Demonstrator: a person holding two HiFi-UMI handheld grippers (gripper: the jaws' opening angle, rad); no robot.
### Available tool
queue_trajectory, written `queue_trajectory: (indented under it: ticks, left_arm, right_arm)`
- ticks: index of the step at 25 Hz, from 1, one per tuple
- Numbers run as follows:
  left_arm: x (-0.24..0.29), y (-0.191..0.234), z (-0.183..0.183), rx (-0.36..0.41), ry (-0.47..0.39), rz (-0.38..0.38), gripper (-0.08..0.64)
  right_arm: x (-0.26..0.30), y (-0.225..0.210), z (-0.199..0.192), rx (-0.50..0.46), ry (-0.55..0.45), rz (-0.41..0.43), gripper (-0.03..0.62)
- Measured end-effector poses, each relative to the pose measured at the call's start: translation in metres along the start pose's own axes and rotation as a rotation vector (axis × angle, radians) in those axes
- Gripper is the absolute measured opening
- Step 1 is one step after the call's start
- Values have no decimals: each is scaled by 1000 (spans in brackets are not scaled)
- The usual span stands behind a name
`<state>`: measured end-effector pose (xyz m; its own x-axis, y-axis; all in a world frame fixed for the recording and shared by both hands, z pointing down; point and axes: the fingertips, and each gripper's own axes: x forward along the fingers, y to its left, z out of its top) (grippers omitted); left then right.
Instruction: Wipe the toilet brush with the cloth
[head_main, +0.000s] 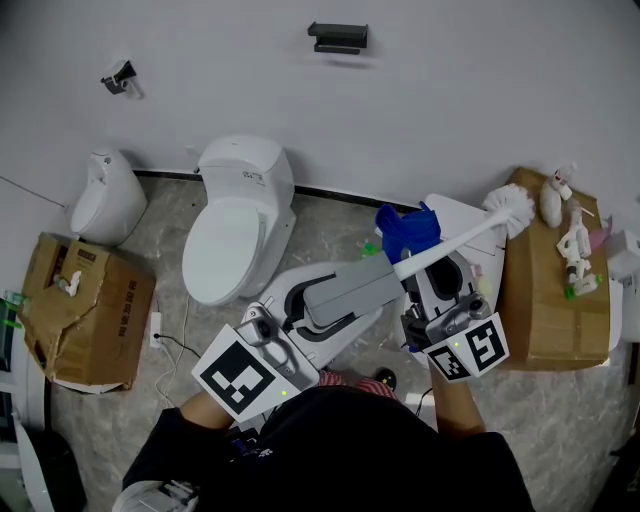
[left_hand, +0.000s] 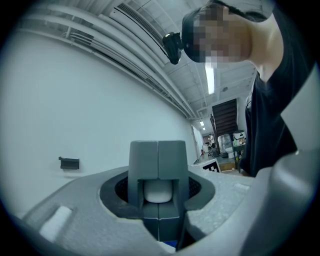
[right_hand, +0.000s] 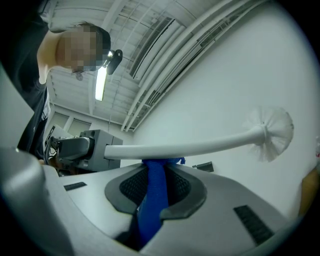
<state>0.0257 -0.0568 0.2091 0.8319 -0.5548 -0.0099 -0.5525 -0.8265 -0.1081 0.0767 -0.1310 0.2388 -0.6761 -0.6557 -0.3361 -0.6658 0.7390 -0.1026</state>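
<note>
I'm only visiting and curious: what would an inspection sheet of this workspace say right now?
Surface: grey stone-pattern floor; no table.
Job's things: white toilet brush held up; blue cloth just below its handle.
Clutter: torn cardboard box on the left; second cardboard box on the right, with small white items on top.
Grippers: left gripper shut on the brush handle; right gripper shut on the cloth.
Cables: thin cable on the floor by the toilet.
Surroundings: white wall, black bracket, small white fixture.

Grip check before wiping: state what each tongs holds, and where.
Left tongs clamp the toilet brush by its handle end; right tongs pinch a bunched fold of blue cloth.
</note>
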Motion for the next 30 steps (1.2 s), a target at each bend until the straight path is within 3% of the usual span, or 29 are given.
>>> queue_trajectory:
  ticks: [30]
  left_arm:
    - [-9, 1, 0, -18, -17, 8, 164]
  right_arm:
    - [-19, -46, 12, -14, -15, -133, 71]
